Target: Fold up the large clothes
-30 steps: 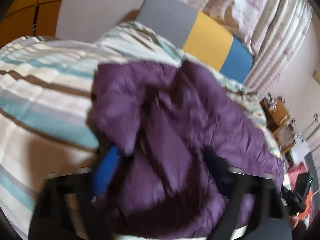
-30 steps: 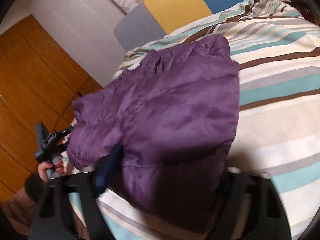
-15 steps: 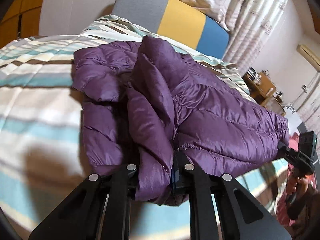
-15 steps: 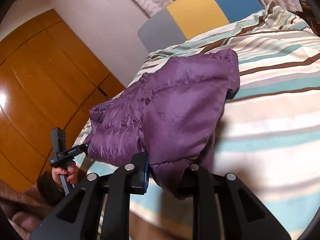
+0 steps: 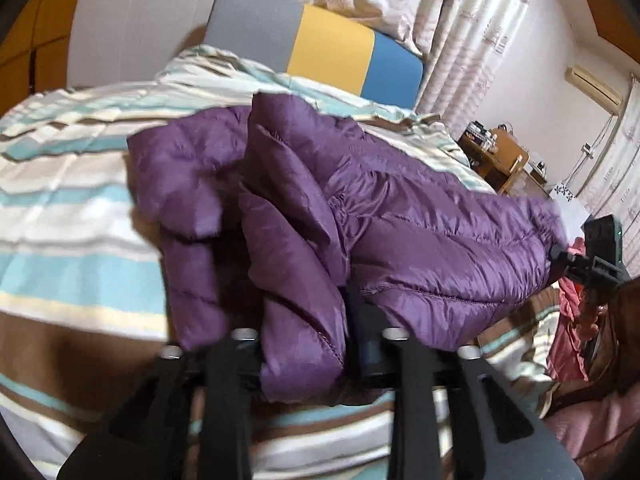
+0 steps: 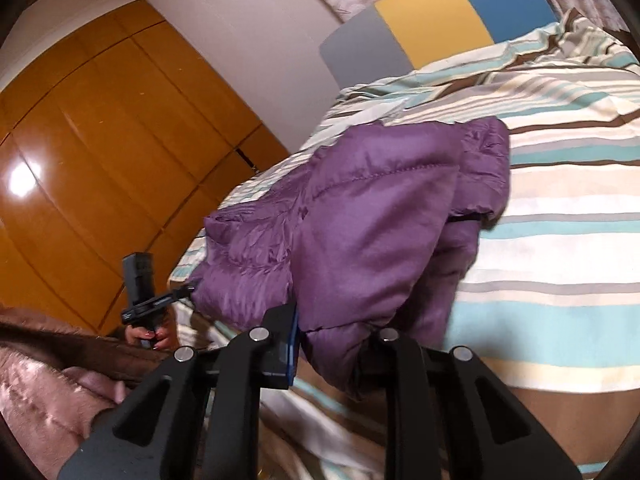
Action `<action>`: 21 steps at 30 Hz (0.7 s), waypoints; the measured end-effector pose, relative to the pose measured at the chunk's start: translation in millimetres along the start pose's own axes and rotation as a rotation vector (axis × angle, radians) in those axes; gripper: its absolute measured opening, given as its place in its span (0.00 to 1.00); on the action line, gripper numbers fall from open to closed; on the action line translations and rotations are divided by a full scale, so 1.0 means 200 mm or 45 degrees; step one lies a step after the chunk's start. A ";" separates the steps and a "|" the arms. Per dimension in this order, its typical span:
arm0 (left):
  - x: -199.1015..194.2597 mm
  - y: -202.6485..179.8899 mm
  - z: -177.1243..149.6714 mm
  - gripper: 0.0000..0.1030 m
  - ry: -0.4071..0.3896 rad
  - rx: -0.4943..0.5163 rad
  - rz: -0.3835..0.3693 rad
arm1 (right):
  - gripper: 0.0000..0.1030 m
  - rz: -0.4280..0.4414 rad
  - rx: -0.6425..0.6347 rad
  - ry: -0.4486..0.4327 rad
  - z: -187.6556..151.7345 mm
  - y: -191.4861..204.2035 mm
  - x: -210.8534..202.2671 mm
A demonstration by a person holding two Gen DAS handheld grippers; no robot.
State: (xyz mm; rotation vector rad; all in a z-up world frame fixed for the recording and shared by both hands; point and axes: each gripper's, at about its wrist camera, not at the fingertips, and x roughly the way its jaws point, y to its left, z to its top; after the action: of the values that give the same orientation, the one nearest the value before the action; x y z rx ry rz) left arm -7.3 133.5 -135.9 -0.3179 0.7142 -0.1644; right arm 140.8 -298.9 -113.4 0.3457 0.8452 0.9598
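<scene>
A purple jacket (image 5: 400,216) is lying bunched on a striped duvet (image 5: 72,216), near the bed's lower edge, with both grippers gripping its hem. The left gripper (image 5: 308,344) is clamping a thick fold of the quilted fabric between its fingers, the fold spilling down over the jaws. The right gripper (image 6: 332,344) is likewise pinching a hanging flap of the jacket (image 6: 380,216), with a blue pad (image 6: 293,344) on its left finger pressing against the cloth.

In the left wrist view, the right gripper (image 5: 592,268) is appearing at the far right, held in a hand (image 5: 592,312), at the jacket's opposite corner. In the right wrist view, the left gripper (image 6: 160,300) is showing at the left, held in a hand (image 6: 152,334) with red nails, its tip meeting the jacket's edge.

A headboard (image 5: 316,48) in grey, yellow and blue is standing at the top of the bed, with pale curtains (image 5: 460,20) behind it. Wooden closet doors (image 6: 100,152) are filling the wall to the left of the bed. A pink blanket (image 6: 44,396) is lying low at the left.
</scene>
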 end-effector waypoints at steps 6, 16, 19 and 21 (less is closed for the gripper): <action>0.14 0.12 0.20 0.81 -0.033 -0.211 -0.090 | 0.49 -0.061 0.061 -0.007 0.08 -0.12 0.15; 0.06 0.06 0.46 0.12 -0.216 -0.234 0.006 | 0.16 -0.117 -0.065 -0.128 0.36 0.00 0.08; 0.04 0.08 0.54 0.12 -0.289 -0.263 0.065 | 0.16 -0.133 -0.092 -0.158 0.50 0.01 0.13; 0.08 0.09 0.59 0.12 -0.326 -0.304 0.123 | 0.16 -0.168 -0.087 -0.174 0.59 0.00 0.20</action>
State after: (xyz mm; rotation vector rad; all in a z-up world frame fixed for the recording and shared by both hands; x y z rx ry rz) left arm 84.2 173.5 -69.3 -0.5215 0.4935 0.0542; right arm 241.7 -253.3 -57.1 0.2898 0.7002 0.8302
